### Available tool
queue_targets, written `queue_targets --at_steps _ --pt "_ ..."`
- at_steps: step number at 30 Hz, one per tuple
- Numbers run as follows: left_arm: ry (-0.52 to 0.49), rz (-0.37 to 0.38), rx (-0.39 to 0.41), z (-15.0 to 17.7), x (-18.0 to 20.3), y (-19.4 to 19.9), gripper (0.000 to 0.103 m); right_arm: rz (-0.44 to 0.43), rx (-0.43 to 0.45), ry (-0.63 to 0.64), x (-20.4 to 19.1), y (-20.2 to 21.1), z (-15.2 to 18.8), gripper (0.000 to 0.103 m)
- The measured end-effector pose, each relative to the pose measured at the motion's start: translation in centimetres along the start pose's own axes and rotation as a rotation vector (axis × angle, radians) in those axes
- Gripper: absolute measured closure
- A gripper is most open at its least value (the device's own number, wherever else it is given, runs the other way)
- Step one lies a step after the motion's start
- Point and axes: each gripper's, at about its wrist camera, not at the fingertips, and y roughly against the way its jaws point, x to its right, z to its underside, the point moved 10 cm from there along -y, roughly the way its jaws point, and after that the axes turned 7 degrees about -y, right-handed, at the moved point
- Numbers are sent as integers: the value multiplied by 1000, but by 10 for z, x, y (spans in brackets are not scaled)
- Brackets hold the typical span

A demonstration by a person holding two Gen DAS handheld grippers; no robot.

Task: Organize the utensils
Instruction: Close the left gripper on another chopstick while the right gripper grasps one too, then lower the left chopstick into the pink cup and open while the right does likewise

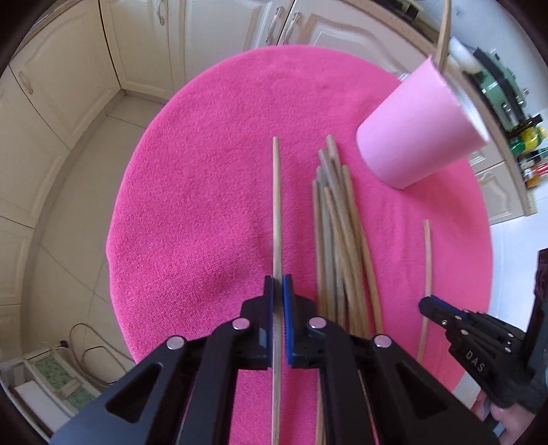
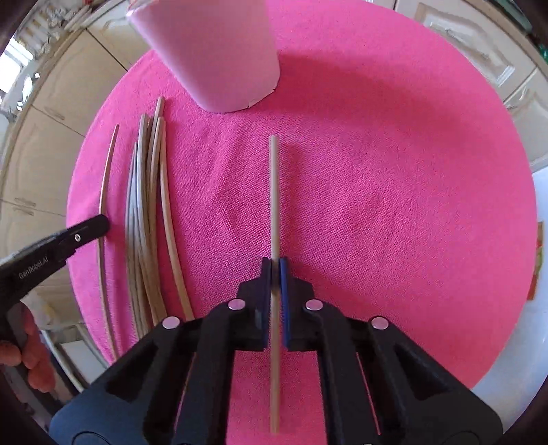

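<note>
Chopstick (image 1: 276, 205) pinched between left gripper (image 1: 278, 285) pads, lengthwise over pink cloth (image 1: 191, 191). Second chopstick (image 2: 274, 198) clamped likewise in right gripper (image 2: 275, 265). Loose bundle of chopsticks (image 1: 337, 239) flat on cloth between the two. Pink cup (image 1: 418, 130) beyond bundle (one stick apparently inside, blurred at edge).

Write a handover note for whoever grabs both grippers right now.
Left gripper: shut on one thin wooden chopstick.
Right gripper: shut on one pale wooden chopstick.
Loose bundle of wooden chopsticks lies on the round pink towel-covered table, between the two grippers.
Pale pink paper-wrapped cup stands behind the bundle, one stick already in it.
Left: cup both held sticks, then the bundle.
</note>
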Motion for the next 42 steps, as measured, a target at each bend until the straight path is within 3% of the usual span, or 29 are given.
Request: queue_targets --at_steps 5,10,18,22,24,30,36,42 --pt "-19 33 67 -6 14 15 98 -126 51 -49 3 21 -10 98" --pt "-72 71 197 -24 38 44 98 -248 183 -82 -2 62 -30 98" --pt "-193 148 531 -60 94 136 98 -384 471 -87 -19 153 -81 98" --pt "-201 174 719 -98 116 176 98 -432 625 -79 -28 191 -118 98" --pt "-208 187 766 -120 131 181 98 -452 694 -76 -32 207 -142 98" --pt "-176 196 863 -169 140 185 98 -465 816 -44 -39 221 -180 98" --pt "-152 188 917 -199 144 174 98 -473 848 -43 -40 211 -200 98" --pt "-202 104 928 -206 144 145 98 -467 853 -36 -42 195 -209 98"
